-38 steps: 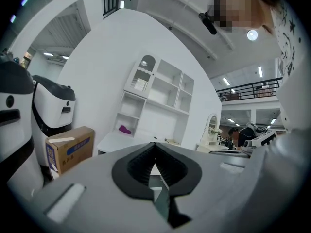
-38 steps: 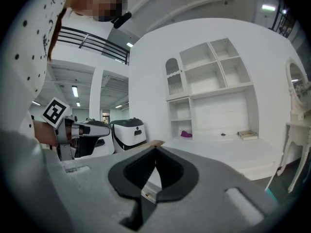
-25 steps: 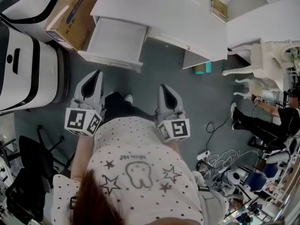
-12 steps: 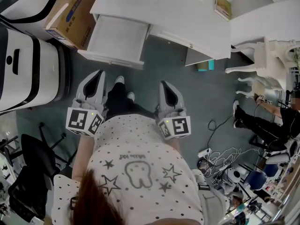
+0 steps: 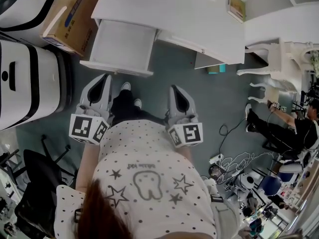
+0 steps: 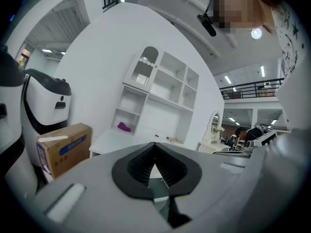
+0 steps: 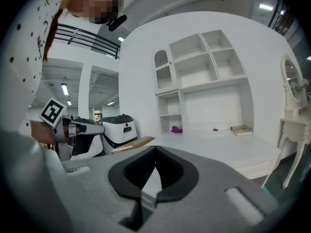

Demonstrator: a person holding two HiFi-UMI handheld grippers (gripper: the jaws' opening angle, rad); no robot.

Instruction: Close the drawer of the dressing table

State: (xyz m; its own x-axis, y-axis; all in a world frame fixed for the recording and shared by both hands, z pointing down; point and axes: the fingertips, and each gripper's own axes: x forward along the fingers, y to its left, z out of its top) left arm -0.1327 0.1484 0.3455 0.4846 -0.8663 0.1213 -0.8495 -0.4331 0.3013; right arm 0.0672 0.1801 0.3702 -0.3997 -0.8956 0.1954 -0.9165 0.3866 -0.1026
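Grey jaws on my left gripper (image 5: 101,81) are pressed together with nothing between them, and my right gripper (image 5: 178,92) is the same. Both sit apart from the white drawer (image 5: 117,67), which stands pulled out of the dressing table (image 5: 169,11).

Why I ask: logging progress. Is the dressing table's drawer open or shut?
Open: the drawer sticks out from the dressing table, its white inside exposed in the head view.

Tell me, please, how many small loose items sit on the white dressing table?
3: a purple lump in the low left shelf nook, a tiny dark item midway along the tabletop, a flat tan book further right. More may be hidden.
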